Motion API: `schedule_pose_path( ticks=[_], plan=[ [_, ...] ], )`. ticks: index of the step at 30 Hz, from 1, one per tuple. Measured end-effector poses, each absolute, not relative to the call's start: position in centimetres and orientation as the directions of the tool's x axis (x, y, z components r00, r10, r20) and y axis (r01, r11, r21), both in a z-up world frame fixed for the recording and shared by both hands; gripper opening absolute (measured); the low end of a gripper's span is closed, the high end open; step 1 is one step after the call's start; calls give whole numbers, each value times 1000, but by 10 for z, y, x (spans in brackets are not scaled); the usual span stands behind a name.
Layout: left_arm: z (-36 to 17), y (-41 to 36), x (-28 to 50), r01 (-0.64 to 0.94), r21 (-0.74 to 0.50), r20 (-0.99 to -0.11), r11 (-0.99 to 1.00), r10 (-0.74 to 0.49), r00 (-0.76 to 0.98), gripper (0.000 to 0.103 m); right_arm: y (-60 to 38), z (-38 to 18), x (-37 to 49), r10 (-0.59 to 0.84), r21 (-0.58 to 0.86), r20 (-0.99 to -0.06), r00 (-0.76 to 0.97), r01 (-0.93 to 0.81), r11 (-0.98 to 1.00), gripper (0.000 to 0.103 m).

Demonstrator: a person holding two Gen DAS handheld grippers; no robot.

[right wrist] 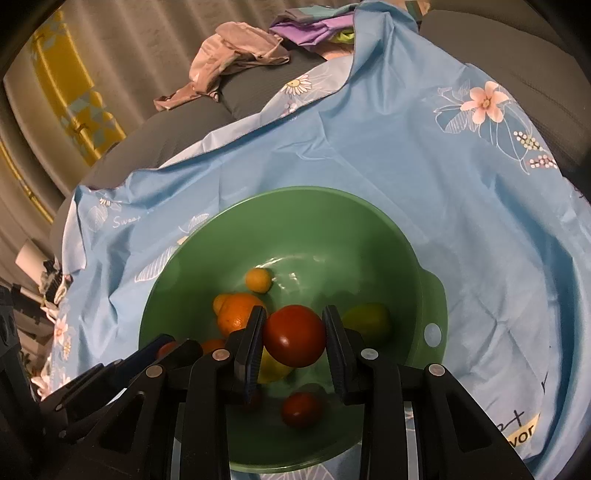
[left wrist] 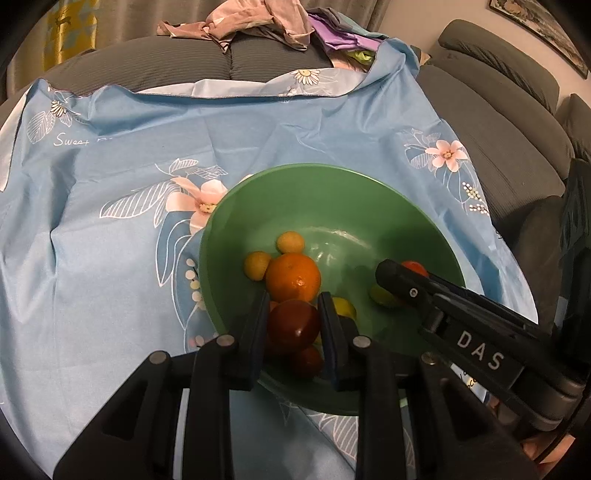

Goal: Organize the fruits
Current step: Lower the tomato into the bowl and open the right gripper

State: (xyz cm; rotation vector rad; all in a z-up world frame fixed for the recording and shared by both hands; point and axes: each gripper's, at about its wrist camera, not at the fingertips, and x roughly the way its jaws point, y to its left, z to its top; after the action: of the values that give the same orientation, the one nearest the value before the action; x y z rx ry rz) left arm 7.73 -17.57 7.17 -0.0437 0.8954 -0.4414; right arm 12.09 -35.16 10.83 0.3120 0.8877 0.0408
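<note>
A green bowl (left wrist: pixel 314 168) (right wrist: pixel 295 190) sits on a blue flowered cloth. My left gripper (left wrist: pixel 293 321) hangs over its near rim, shut on a dark red round fruit (left wrist: pixel 293 326). My right gripper (right wrist: pixel 294 332) is shut on a second red fruit (right wrist: pixel 294 336) above the bowl's middle. In the left wrist view the right gripper (left wrist: pixel 397 280) reaches in from the right. Inside the bowl lie an orange (left wrist: pixel 293 277) (right wrist: pixel 236 314), small yellow fruits (left wrist: pixel 290 242) (right wrist: pixel 258 280), a green lime (left wrist: pixel 382 295) (right wrist: pixel 369 321), a lemon (right wrist: pixel 273 365) and another red fruit (right wrist: pixel 301 408).
The blue cloth (left wrist: pixel 129 240) (right wrist: pixel 461 221) covers a grey sofa (left wrist: pixel 498 122). Crumpled clothes (left wrist: pixel 255 22) (right wrist: pixel 236 51) lie on the cushions behind. A framed picture (left wrist: pixel 543 29) hangs at the upper right, and a yellow patterned curtain (right wrist: pixel 70 88) is on the left.
</note>
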Motion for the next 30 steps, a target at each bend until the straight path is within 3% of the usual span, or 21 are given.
schedule_pose_path(
  ticks=[30],
  plan=[
    [67, -185, 73, 364, -177, -750, 915, -364, 551, 27, -342, 105, 124, 119, 218, -774, 622, 85, 972, 34]
  ],
)
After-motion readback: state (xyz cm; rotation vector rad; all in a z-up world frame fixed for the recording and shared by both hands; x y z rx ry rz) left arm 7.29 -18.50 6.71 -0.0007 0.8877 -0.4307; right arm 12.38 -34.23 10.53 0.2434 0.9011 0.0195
